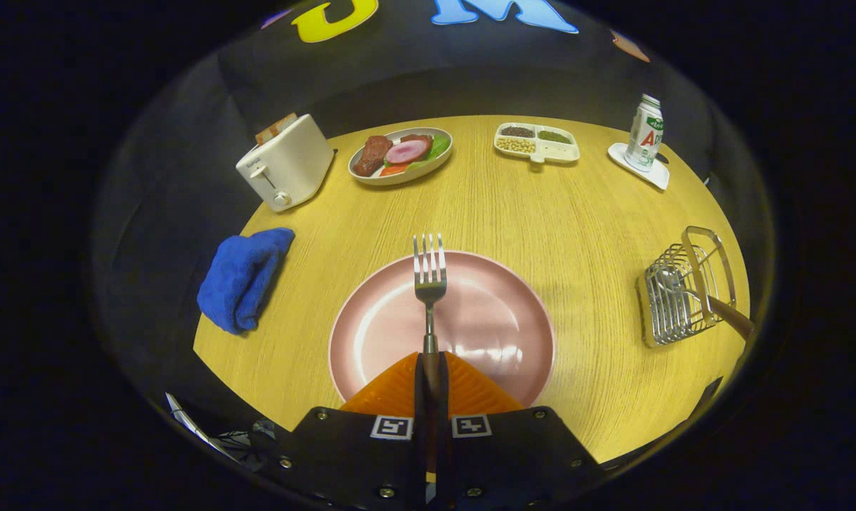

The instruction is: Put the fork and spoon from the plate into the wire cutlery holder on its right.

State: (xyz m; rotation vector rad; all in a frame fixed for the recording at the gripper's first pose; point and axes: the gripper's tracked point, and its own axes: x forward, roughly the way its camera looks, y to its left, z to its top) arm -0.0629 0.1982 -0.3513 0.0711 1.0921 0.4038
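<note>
The tongs (431,380) grip the fork (429,280) by its handle, tines pointing ahead over the plate (371,333); the holder (680,294), spoon (673,280) inside, stands off right.

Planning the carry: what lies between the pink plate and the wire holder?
Bare wooden table between pink plate and wire holder, in the gripper view.

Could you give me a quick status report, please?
Gripper shut on fork, above pink plate. Spoon already in wire cutlery holder. Nothing in between.
</note>
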